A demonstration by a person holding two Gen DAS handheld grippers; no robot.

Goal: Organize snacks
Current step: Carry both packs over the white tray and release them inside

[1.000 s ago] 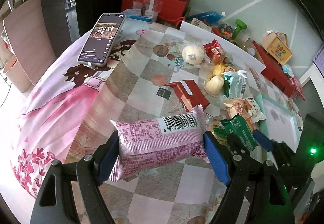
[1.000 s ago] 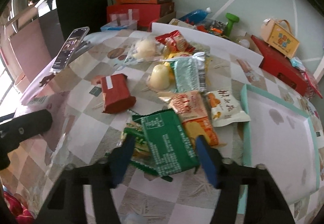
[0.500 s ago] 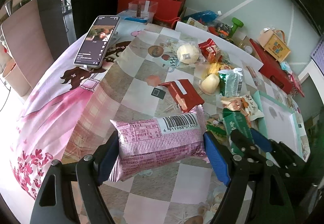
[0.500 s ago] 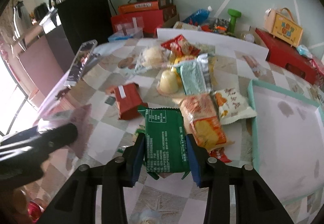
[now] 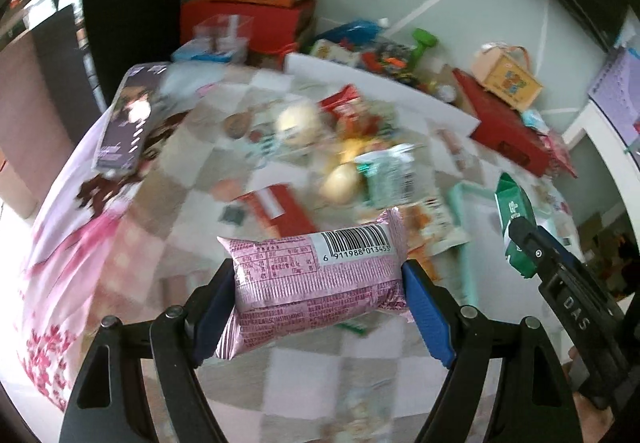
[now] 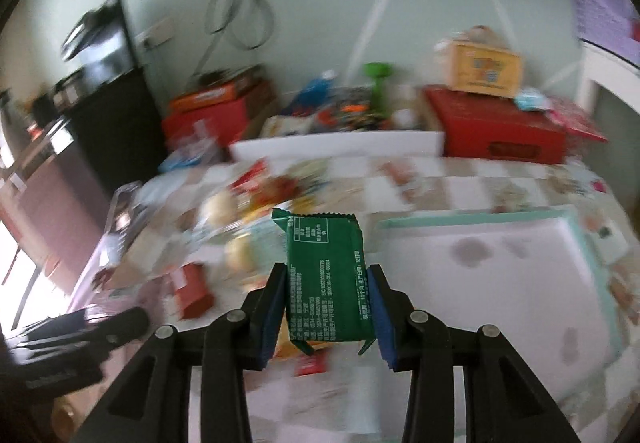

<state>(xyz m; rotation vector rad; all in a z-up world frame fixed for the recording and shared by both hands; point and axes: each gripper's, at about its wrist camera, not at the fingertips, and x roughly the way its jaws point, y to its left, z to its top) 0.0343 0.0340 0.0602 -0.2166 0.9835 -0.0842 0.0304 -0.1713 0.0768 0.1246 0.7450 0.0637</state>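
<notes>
**Both grippers carrying a packet each, lifted off the table**

Pink snack packet (image 5: 318,283): glossy foil pillow pack, crimped ends, white barcode panel on top, fine print over the rest. Lies crosswise between the blue-padded fingers (image 5: 426,313) of the left gripper (image 5: 320,307), which stand fairly wide and press on its two ends. Packet is off the table, over the checkered cloth.

Green snack packet (image 6: 330,279): flat rectangular foil wrapper, zigzag-cut top edge, white print on the back. Stands upright between the fingers (image 6: 378,313) of the right gripper (image 6: 326,313), set narrow and clamped on its long sides. Held in the air above the table, just left of the tray. In the left wrist view the same packet shows at right edge, gripped by the black gripper body.

Around: tray (image 6: 468,221), shallow, white floor with grey blotches, mint-green rim, bare. Table (image 5: 304,375) covered in soft cloth, beige and white checks, pink cartoon print at the left side. Snack pile (image 5: 360,151) at mid-table: round pale buns in clear wrap, red and teal foil bags, heavily blurred. Red box-shaped packet (image 5: 280,209) lies nearer. Phone (image 5: 130,121) propped at the table's left.

Against a second ago: the green packet lay flat on the pile with the right fingers wide around it; now it is pinched and raised. Pink packet's grip unchanged. Both views now smeared.
</notes>
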